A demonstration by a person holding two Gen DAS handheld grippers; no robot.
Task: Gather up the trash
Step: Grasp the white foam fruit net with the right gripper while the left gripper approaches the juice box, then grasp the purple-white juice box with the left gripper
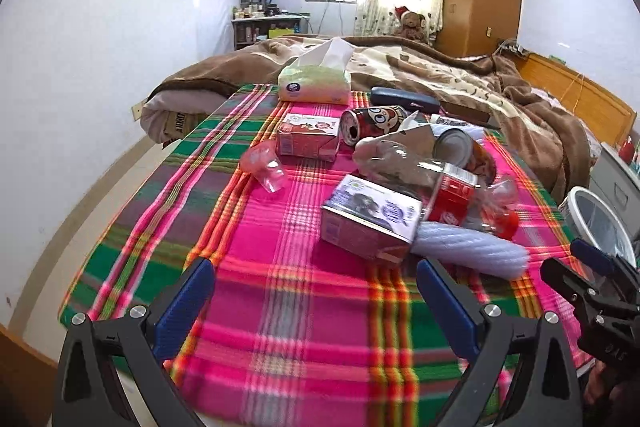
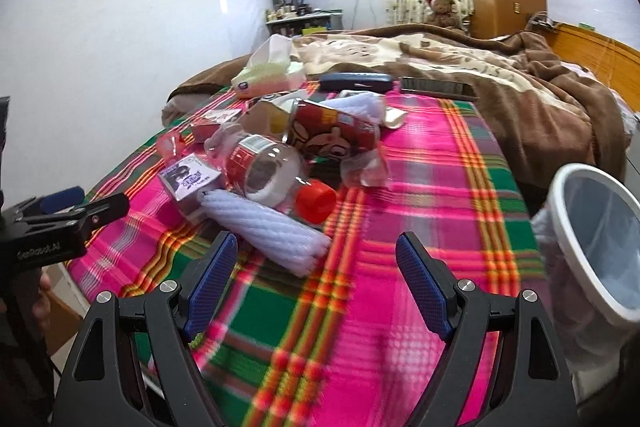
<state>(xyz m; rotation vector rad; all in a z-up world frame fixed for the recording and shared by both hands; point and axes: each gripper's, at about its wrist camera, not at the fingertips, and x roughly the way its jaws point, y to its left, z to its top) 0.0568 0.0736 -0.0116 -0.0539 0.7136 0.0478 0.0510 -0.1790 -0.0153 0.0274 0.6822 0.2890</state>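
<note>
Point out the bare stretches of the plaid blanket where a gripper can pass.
Free: the near plaid blanket between both open grippers and the white foam sleeve; also the strip right of the red bottle cap, toward the white bin. Crowded: the middle, around the clear bottle and cartons.

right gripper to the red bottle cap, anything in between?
Yes. In the right wrist view the white ribbed foam sleeve lies across the plaid blanket between the open right gripper and the red bottle cap.
</note>
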